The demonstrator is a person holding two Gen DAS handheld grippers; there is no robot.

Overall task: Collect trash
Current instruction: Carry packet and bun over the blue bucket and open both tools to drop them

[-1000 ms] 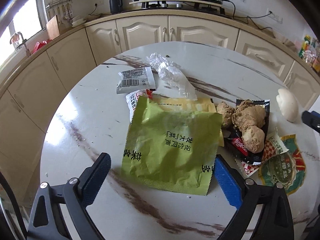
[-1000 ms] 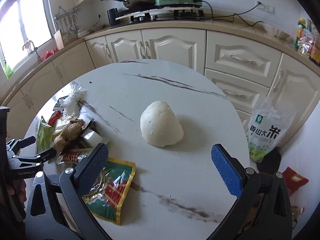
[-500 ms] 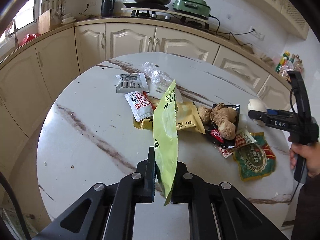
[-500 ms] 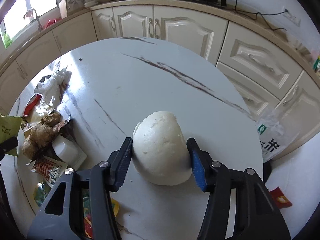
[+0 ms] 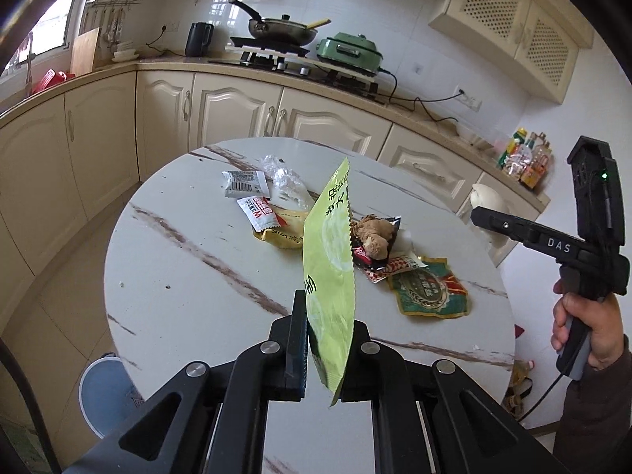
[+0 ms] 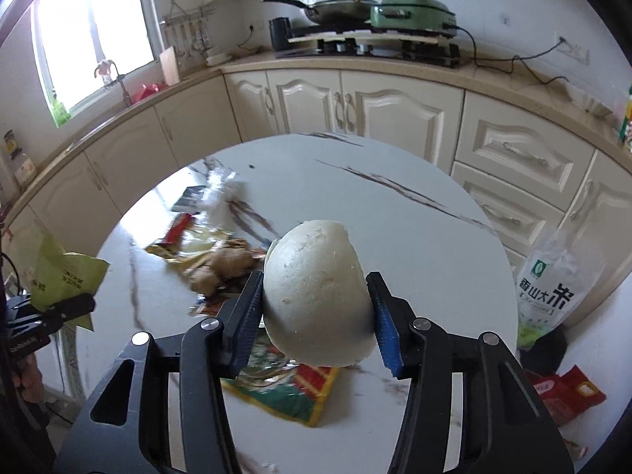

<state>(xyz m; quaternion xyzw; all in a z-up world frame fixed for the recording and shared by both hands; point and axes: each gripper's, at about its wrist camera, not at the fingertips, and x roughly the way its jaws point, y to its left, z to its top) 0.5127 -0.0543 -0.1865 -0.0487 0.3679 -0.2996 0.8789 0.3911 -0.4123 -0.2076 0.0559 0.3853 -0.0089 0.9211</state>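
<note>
Your left gripper (image 5: pixel 330 339) is clamped tight on the bottom edge of the green packet (image 5: pixel 330 252), so the flat foil stands edge-on and upright between the jaws and hangs clear of the round table (image 5: pixel 189 276); pinching a thin wrapper at its rim looks like the only hold that lets it lift without dragging its neighbours. Your right gripper (image 6: pixel 316 312) has just closed on the white steamed bun (image 6: pixel 318 296), pads pressing its two sides at the widest part, jaws stopping about halfway because the bun fills them; it is carried above the tabletop, over the red and green wrapper (image 6: pixel 284 387). Both loads are raised, which I take as ready for carrying to a bin. Left on the table are the ginger pieces (image 5: pixel 373 233) on their dark wrapper, the yellow packet (image 5: pixel 282 233), the small white sachets (image 5: pixel 245 183) and the crumpled clear plastic (image 5: pixel 286 179), bunched near the middle. A pale blue round thing (image 5: pixel 104 395) on the floor beside the table may be the bin; you cannot tell.
</note>
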